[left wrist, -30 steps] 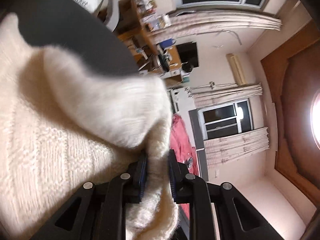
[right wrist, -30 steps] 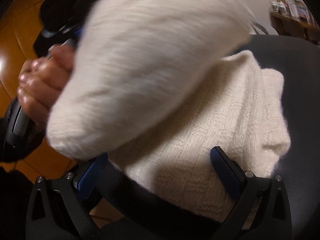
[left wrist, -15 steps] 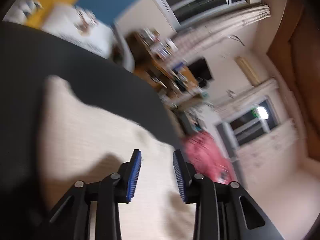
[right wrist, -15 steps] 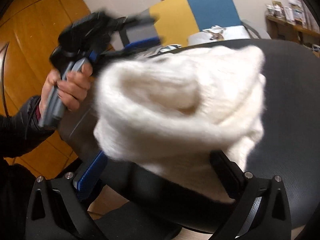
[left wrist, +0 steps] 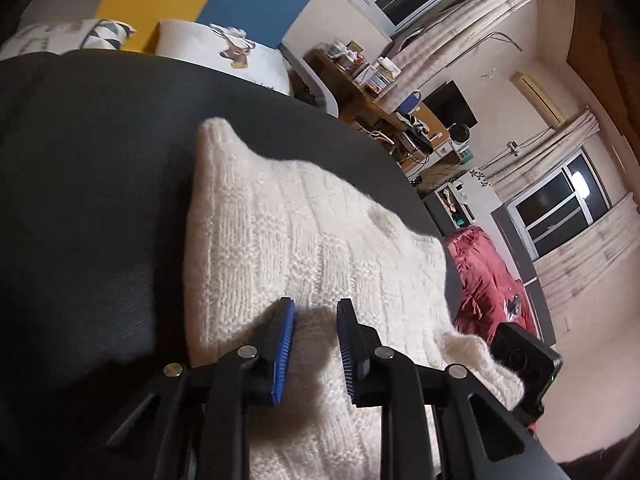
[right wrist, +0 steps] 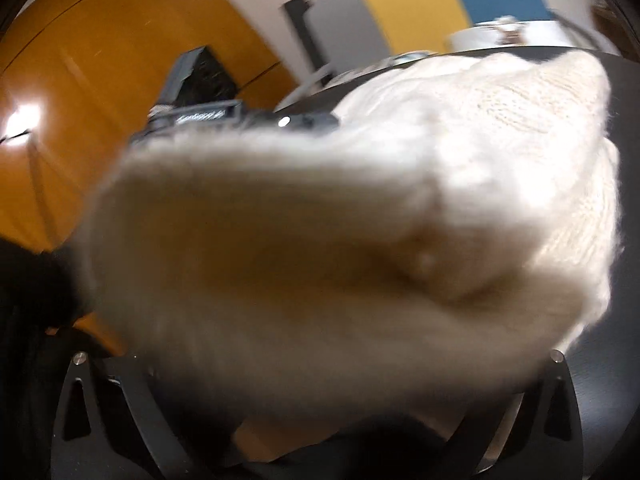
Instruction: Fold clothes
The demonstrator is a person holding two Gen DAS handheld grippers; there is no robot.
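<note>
A dark round table (left wrist: 80, 200) is seen at left, with a cream knit sweater (left wrist: 288, 240) laid across it, one corner pointing toward the far edge. Over the sweater's near part the left gripper (left wrist: 316, 344) is held, jaws closing, blue pads (left wrist: 284, 344) apart with nothing between them. At right, a red cover (left wrist: 488, 280) lies on the floor beyond the table. In the right wrist view a blurred fold of sweater (right wrist: 320, 240) fills the frame and hides the right gripper's fingers; whether the right gripper grips it cannot be told.
</note>
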